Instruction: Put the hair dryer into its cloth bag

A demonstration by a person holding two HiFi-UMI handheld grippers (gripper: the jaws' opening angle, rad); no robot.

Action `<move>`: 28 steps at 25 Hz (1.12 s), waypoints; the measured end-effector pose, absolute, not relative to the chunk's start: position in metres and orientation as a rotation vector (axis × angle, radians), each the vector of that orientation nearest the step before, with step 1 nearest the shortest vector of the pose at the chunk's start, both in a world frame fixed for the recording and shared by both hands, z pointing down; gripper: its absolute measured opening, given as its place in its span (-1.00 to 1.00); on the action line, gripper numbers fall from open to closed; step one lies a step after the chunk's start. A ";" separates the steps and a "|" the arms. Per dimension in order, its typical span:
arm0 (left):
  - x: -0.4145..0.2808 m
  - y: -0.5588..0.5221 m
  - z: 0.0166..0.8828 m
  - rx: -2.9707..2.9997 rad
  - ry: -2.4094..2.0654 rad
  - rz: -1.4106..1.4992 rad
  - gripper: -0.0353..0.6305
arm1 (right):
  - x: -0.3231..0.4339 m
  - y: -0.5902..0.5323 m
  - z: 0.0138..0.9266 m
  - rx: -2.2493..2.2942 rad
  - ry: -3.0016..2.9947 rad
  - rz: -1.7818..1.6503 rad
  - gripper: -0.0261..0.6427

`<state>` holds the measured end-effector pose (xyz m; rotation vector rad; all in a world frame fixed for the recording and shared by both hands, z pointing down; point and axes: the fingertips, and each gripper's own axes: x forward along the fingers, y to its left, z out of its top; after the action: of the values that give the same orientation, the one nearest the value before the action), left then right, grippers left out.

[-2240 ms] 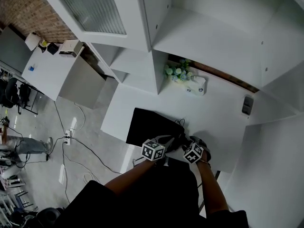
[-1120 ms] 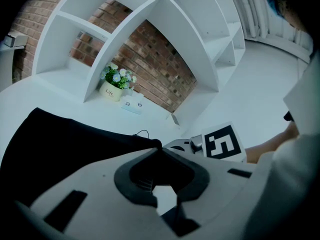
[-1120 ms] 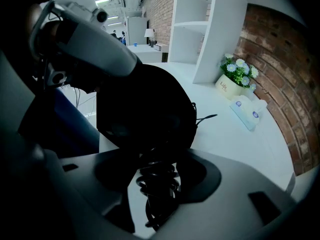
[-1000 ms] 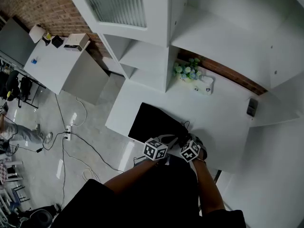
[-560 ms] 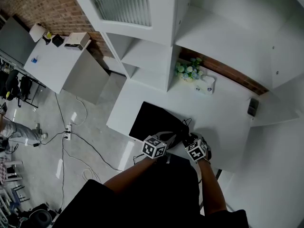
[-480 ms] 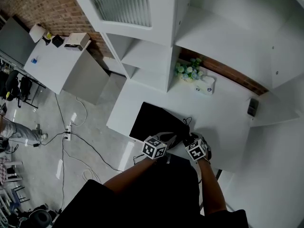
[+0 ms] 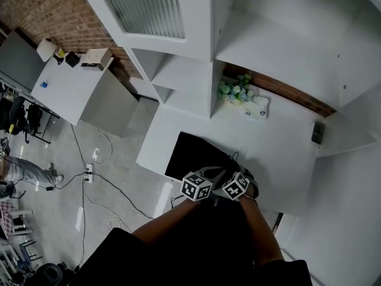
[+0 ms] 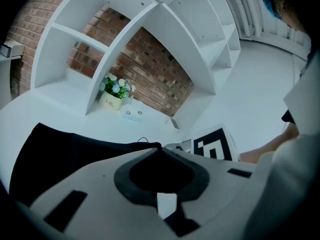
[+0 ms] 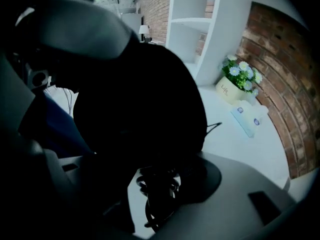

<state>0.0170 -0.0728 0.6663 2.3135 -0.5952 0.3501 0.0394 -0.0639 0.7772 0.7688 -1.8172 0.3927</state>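
The black cloth bag (image 7: 193, 154) lies flat on the white table (image 7: 280, 154). In the left gripper view the bag (image 8: 60, 154) spreads to the left, and my left gripper (image 8: 157, 146) is shut on its near edge. In the head view my left gripper (image 7: 215, 173) sits at the bag's near right corner, close beside my right gripper (image 7: 243, 175). My right gripper (image 9: 160, 169) points steeply down, its jaws wide around the black hair dryer (image 9: 140, 99). The dryer's coiled cord (image 9: 157, 189) hangs between the jaws. The bag's mouth is hidden.
A pot of flowers (image 7: 232, 91) and a tissue box (image 7: 256, 108) stand at the table's back under white shelves (image 7: 190, 70). A small dark device (image 7: 318, 133) lies at the far right. The table's near edge runs just below the grippers, with cables on the floor (image 7: 101, 177).
My right gripper has shifted a little left, closer to the left gripper. The left gripper keeps its hold on the bag's edge in the same place.
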 end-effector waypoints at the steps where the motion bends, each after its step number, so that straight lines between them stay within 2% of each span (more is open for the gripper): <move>1: 0.018 -0.073 0.666 2.313 -0.592 0.347 -0.78 | 0.035 -0.062 0.780 0.747 -1.816 0.370 -0.19; 15: 0.006 -0.069 0.686 2.298 -0.606 0.374 -0.78 | 0.021 -0.055 0.797 0.729 -1.916 0.390 -0.13; 19: 0.006 -0.071 0.689 2.275 -0.610 0.365 -0.78 | 0.021 -0.052 0.778 0.720 -1.971 0.409 -0.05; 28: 0.011 -0.069 0.692 2.272 -0.611 0.355 -0.78 | 0.056 -0.040 0.763 0.771 -1.990 0.492 -0.05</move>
<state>0.0109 -0.0692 0.6921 2.2718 -0.6106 0.3554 0.0561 -0.0403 0.7626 0.7707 -1.9902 0.4920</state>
